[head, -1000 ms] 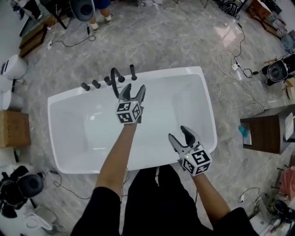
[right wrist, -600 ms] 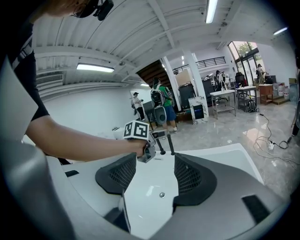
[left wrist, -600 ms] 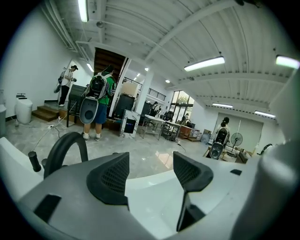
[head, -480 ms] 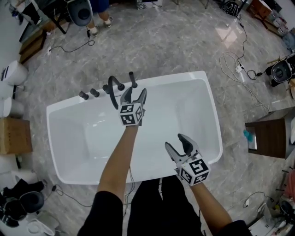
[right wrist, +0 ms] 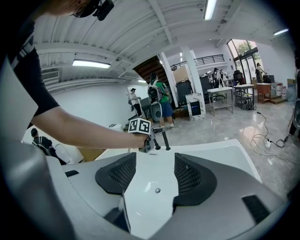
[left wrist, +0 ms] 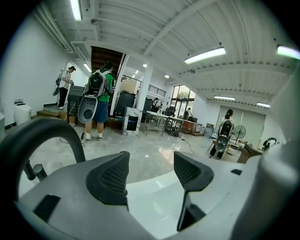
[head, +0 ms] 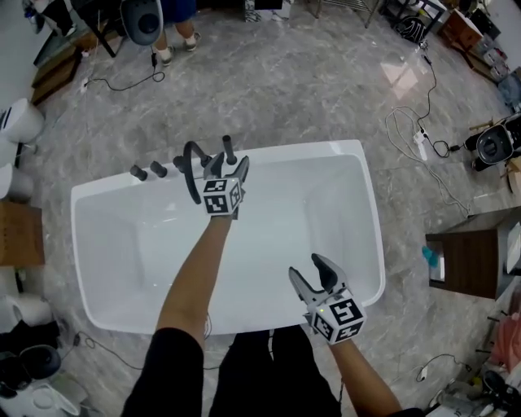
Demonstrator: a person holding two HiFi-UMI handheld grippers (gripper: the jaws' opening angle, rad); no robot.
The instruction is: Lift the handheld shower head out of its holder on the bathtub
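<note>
The white bathtub [head: 350,204] fills the middle of the head view. On its far rim stand two dark knobs [head: 146,171], a curved dark spout [head: 191,167] and the upright dark handheld shower head [head: 229,147]. My left gripper [head: 227,165] is open at that rim, its fingertips just short of the shower head, with nothing between them. In the left gripper view the spout [left wrist: 44,133] arcs at the left and only the tub rim [left wrist: 150,185] shows between the jaws. My right gripper [head: 314,275] hangs open and empty over the near rim; its view shows the shower head [right wrist: 165,139] far ahead.
Grey marble floor surrounds the tub. Cables [head: 411,114] trail at the right, beside a dark cabinet [head: 472,248]. A cardboard box [head: 16,232] and a white toilet [head: 20,122] stand at the left. A person [head: 167,24] stands beyond the tub.
My left gripper has reached farther toward the fixtures on the far rim and now sits right by the shower head. The right gripper has stayed near the front rim.
</note>
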